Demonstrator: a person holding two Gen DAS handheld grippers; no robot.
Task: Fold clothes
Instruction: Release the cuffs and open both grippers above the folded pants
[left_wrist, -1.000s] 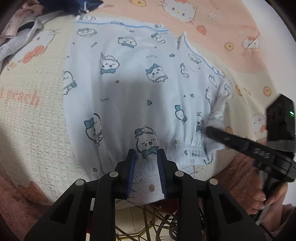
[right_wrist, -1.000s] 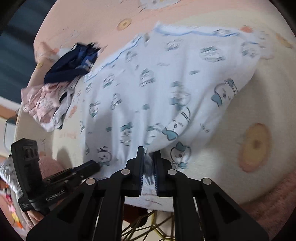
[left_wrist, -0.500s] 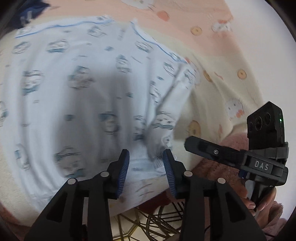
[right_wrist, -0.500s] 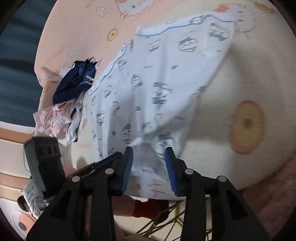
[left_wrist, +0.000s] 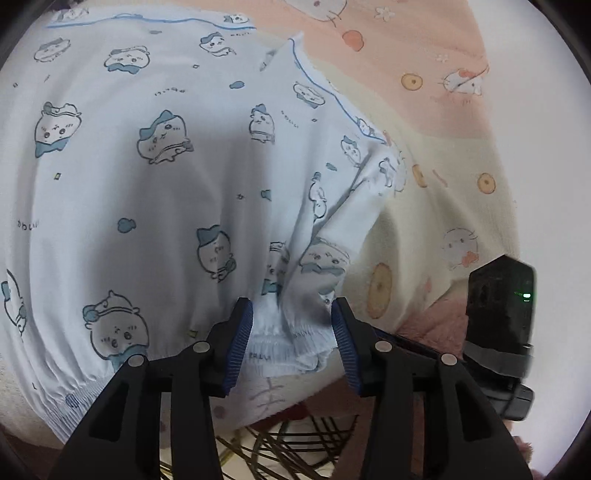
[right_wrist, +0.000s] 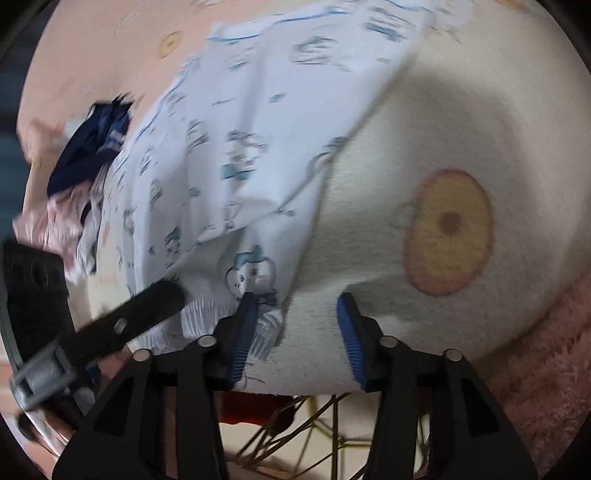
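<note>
Now both grippers stand spread at the near hem of the shorts, gripping nothing.

Pale blue shorts (left_wrist: 155, 206) with a cartoon print lie flat on a cream and pink blanket (left_wrist: 436, 206), hem at its near edge. The left gripper (left_wrist: 291, 332) has just been opening; the gathered hem lies loose between its blue pads (left_wrist: 240, 332), not pinched. The right gripper (right_wrist: 295, 328) has just been opening too; its left pad touches the hem corner, and bare blanket lies between the jaws. Beyond the shorts sit a navy garment (right_wrist: 92, 147) and a pink one (right_wrist: 55, 221), blurred.
</note>
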